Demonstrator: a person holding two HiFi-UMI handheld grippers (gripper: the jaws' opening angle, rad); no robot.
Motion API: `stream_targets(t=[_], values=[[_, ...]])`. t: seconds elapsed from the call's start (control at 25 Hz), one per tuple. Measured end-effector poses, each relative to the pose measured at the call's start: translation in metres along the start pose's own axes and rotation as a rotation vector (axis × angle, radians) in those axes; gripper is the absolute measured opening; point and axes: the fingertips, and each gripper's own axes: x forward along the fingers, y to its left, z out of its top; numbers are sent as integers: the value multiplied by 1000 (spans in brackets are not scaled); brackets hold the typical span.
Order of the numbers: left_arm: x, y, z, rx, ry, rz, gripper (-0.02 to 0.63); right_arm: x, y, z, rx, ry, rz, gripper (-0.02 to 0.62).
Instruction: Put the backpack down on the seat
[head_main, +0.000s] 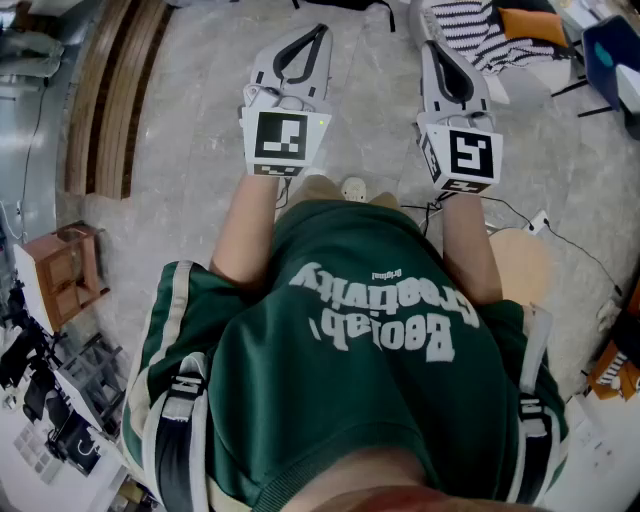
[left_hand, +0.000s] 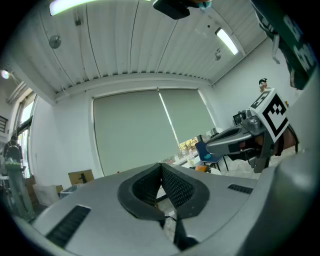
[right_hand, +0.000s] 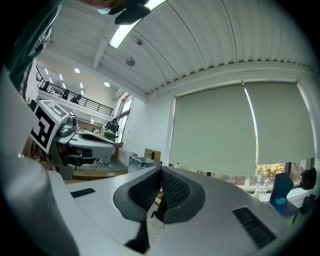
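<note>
Left gripper (head_main: 316, 32) at 11 o'clock, right gripper (head_main: 436, 40) at 1 o'clock, both level. Jaws of both together, empty.

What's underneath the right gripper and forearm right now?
Pale floor and a round tan surface, maybe the seat. The forearm and green shirt cover its left side.

Head view steeply down; both gripper views level, toward one window blind (left_hand: 145, 130).
</note>
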Motion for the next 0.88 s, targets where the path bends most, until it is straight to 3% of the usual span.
stream_targets(t=[0.88], values=[[12, 9, 6, -2, 5, 5, 18, 11, -4, 6, 39, -36, 39, 34]])
